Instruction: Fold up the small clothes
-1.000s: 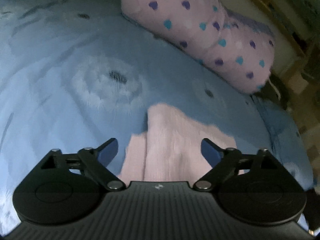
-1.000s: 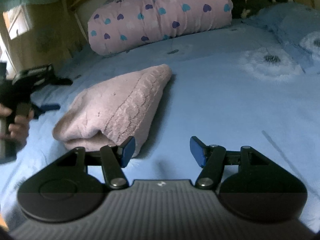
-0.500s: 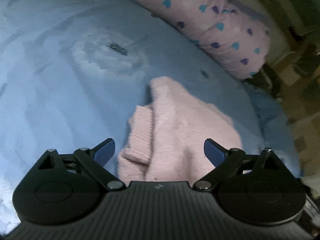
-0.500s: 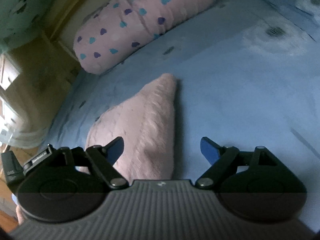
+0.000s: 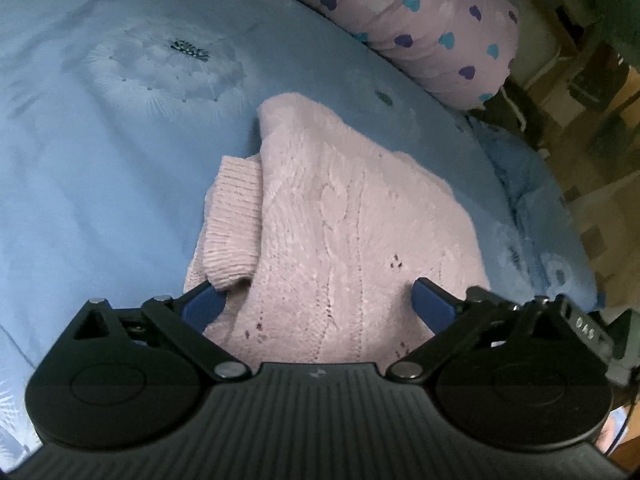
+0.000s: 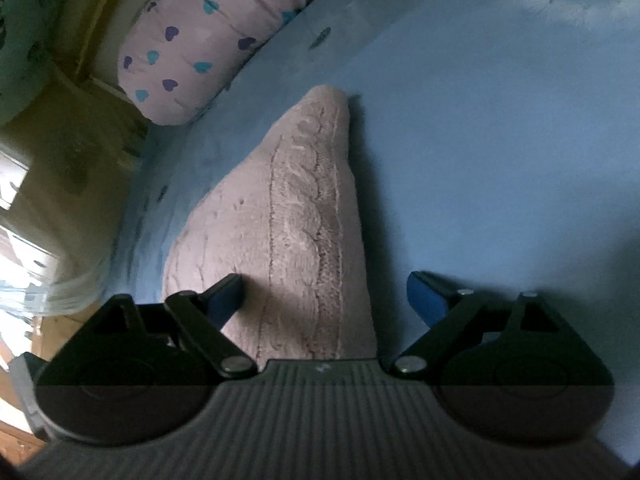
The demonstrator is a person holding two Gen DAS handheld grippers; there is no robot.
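A folded pink cable-knit sweater (image 5: 344, 224) lies on the blue bedspread (image 5: 100, 160). A ribbed cuff (image 5: 234, 224) sticks out on its left side. My left gripper (image 5: 316, 304) is open, its blue fingertips (image 5: 200, 304) spread over the sweater's near edge, holding nothing. In the right wrist view the sweater (image 6: 288, 220) narrows to a point away from me. My right gripper (image 6: 324, 296) is open above the sweater's near end, with the right fingertip (image 6: 424, 296) over the bedspread (image 6: 500, 140).
A long pink pillow with blue and purple hearts (image 5: 420, 20) lies along the bed's far edge, also in the right wrist view (image 6: 208, 32). The bed's edge and wooden furniture (image 5: 600, 80) lie to the right in the left wrist view.
Both grippers have risen and tilted down over the sweater, both still open. The sweater lies as before.
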